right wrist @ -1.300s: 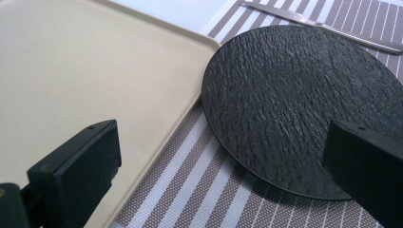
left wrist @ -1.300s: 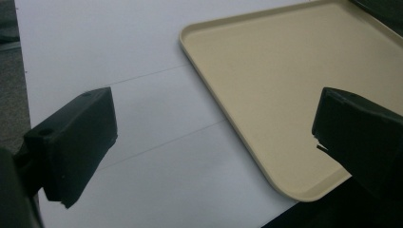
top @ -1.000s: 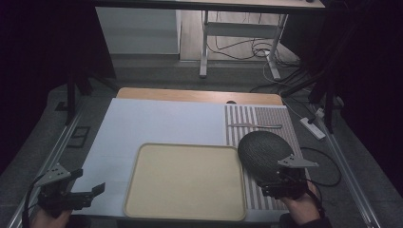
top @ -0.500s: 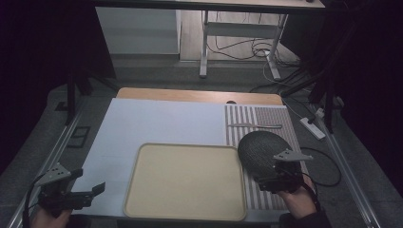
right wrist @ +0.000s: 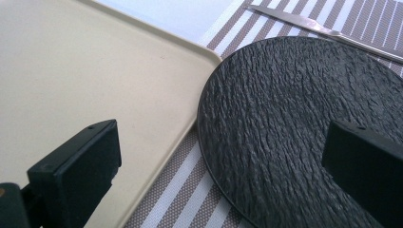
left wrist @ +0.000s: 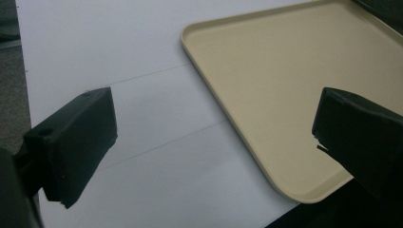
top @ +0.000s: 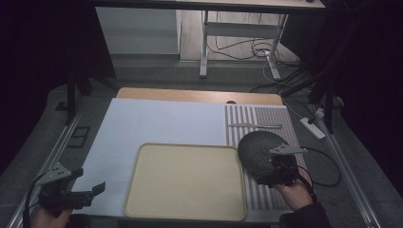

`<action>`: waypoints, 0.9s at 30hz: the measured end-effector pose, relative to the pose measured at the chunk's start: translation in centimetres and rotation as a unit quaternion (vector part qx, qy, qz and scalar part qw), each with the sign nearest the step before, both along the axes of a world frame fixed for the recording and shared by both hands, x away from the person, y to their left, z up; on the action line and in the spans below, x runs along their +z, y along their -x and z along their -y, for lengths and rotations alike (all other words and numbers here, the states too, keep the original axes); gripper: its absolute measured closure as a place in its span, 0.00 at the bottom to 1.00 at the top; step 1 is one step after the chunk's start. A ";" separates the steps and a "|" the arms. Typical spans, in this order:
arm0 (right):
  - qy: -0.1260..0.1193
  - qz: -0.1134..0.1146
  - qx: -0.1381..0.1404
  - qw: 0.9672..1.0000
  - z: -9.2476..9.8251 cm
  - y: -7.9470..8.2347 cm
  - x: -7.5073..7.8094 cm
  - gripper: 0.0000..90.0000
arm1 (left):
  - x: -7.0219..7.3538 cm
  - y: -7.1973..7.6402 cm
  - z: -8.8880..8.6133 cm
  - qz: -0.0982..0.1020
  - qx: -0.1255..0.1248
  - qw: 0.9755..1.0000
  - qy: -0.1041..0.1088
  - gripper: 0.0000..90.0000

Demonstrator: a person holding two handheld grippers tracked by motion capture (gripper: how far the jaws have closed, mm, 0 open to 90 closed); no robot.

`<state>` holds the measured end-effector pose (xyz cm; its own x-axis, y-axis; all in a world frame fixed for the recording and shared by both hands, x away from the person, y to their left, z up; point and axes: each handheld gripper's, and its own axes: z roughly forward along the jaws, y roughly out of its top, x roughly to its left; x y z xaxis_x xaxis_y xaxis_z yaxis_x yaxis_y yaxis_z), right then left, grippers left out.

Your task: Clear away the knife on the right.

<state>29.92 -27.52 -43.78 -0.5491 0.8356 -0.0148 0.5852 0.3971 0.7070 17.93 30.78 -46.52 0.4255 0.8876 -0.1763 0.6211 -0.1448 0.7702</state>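
A beige tray [top: 185, 180] lies empty at the front middle of the table, its corner near my left jaws [left wrist: 266, 99] and its right edge in the right gripper view [right wrist: 95, 71]. A round black textured plate [top: 259, 149] rests on the striped mat [top: 266, 118], just right of the tray [right wrist: 294, 128]. My right gripper [top: 278, 176] is open at the plate's near rim, one jaw over the tray side and one over the plate. My left gripper [top: 83, 194] hangs open at the front left, above the pale blue mat [top: 157, 121], holding nothing.
A metal knife [top: 254, 126] lies on the striped mat beyond the plate [right wrist: 323, 31]. A wooden table edge [top: 199, 95] runs along the back. Metal rails flank the table. Cables and desk legs stand on the floor behind.
My right gripper has slid left and slightly nearer along the plate's near rim. The left gripper has barely moved.
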 end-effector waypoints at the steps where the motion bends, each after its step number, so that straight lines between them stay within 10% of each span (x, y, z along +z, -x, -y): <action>1: 0.000 -0.001 0.002 1.000 0.0 -0.2 0.0 0.00 | 0.0 0.0 0.0 0.000 0.000 1.000 0.000 0.02; 27: -0.005 -0.004 -0.020 1.000 0.0 -5.3 -0.5 0.00 | 0.0 -0.1 0.2 -0.002 0.001 1.000 -0.006 0.01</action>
